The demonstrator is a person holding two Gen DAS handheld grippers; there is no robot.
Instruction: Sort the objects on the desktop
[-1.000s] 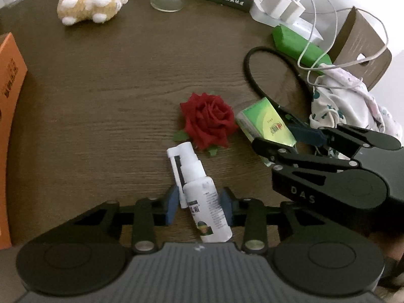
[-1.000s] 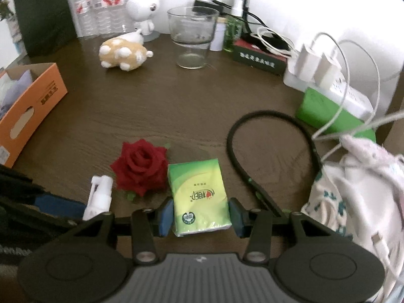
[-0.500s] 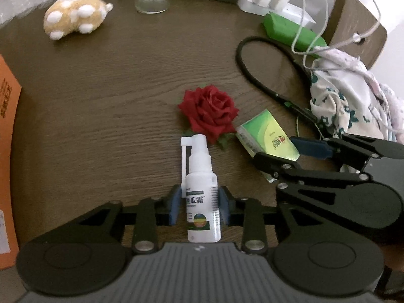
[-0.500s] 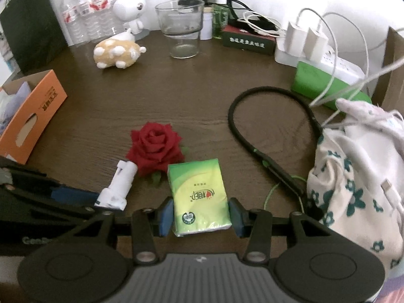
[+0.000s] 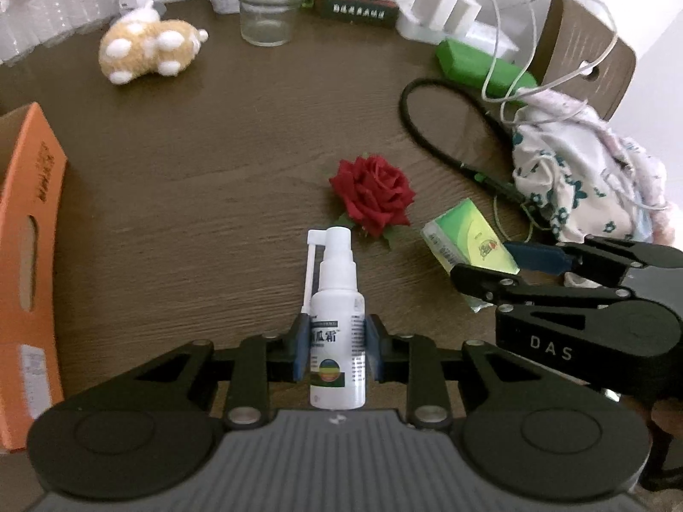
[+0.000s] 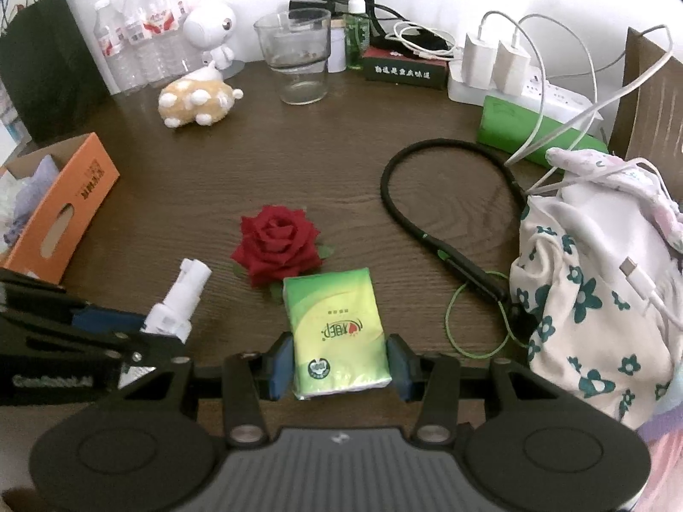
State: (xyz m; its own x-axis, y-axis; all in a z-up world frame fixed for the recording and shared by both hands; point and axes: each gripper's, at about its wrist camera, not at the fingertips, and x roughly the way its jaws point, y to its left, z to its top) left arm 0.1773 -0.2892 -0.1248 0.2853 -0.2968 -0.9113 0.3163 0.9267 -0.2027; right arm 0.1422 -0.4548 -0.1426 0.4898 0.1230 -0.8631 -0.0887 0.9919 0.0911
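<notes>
left wrist view, spray bottle (image 5: 337,333) clamped between left jaws, tissue pack (image 6: 337,333) clamped between right jaws

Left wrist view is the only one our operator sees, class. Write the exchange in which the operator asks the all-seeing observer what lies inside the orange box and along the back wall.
Operator: I see only the outer wall of the orange box. Is anything in it?
Observer: Yes, pale crumpled material lies inside; I cannot tell what.
Operator: What stands at the far left of the wall?
Observer: A dark bag, beside the water bottles.
Operator: Does the right gripper hold the tissue pack squarely?
Observer: Yes, both pads press its sides, near its lower end.
</notes>
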